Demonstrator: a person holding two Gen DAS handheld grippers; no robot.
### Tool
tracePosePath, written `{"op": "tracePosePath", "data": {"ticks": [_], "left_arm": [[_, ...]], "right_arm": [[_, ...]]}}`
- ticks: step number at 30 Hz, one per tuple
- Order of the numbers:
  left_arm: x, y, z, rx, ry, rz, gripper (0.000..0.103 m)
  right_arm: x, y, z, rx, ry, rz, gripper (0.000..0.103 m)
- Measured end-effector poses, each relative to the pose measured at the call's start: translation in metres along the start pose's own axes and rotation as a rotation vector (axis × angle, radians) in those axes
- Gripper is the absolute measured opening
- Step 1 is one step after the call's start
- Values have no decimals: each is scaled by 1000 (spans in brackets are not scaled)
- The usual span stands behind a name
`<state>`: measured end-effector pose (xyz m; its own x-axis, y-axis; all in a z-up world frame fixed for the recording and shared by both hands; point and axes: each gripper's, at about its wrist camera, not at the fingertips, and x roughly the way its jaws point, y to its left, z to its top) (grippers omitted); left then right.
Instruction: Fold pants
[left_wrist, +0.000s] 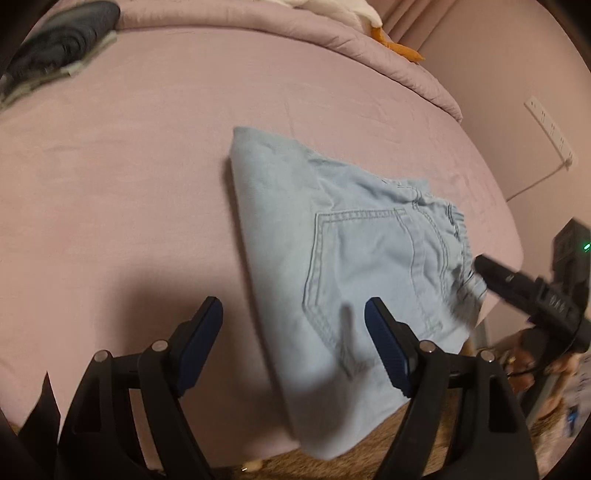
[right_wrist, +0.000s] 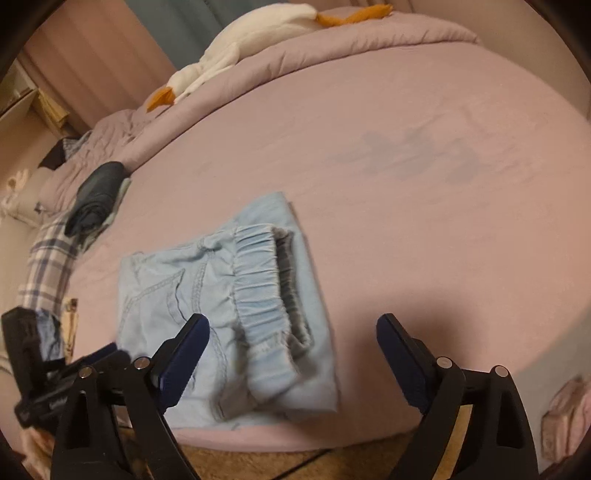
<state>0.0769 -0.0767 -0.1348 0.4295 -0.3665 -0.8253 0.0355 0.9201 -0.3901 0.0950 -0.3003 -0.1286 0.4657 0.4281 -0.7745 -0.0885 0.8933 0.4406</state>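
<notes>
Light blue denim pants (left_wrist: 343, 258) lie folded into a compact stack on the pink bed sheet (left_wrist: 129, 184), near the bed's front edge, back pocket facing up. In the right wrist view the pants (right_wrist: 221, 306) show their elastic waistband on top. My left gripper (left_wrist: 293, 314) is open above the stack's near left edge, nothing between its blue pads. My right gripper (right_wrist: 291, 328) is open too, hovering over the stack's near right corner, holding nothing. The right gripper's black finger (left_wrist: 498, 277) shows at the waistband side in the left wrist view.
A dark folded garment (right_wrist: 96, 199) lies at the far left of the bed, over a plaid cloth (right_wrist: 48, 266). A white goose plush (right_wrist: 236, 48) rests on the rolled pink quilt (right_wrist: 332, 48) at the back. A power strip (left_wrist: 550, 129) hangs on the wall. Brown floor lies below the bed edge.
</notes>
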Motion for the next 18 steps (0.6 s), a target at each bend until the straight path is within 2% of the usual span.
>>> {"op": "tracePosePath", "data": {"ticks": [3,5,6,8,10,11,12,14,16,18], "left_arm": [[12,-1,4,-26,19,-42,78],[15,-5,6,-41,8,-64,73],[18,-7,6,-39,8,-75,62],[21,-12,6,-38,6,-58,59],[21,-15,6,-40,-5,-52,55],[21,-17,7,-37,-7,-47,51],[20,-17,6,-31,-13,-32,42],[17,-17,5,-17,-20,-13,35],[12,-15,4,-23,-24,-8,27],[2,-16,4,-17,-35,-5,26]], "right_arm": [[22,-1,0,11,56,35,91],[30,-3,-1,13,72,41,91],[29,-4,-3,8,65,47,92],[29,1,-4,-14,69,58,91],[32,10,-5,-37,91,106,90],[34,14,-6,-54,90,98,90],[36,21,-8,-83,79,57,89],[35,36,-12,-132,62,-27,79],[29,48,-16,-119,58,-20,58],[19,61,-20,-145,31,-54,51]]}}
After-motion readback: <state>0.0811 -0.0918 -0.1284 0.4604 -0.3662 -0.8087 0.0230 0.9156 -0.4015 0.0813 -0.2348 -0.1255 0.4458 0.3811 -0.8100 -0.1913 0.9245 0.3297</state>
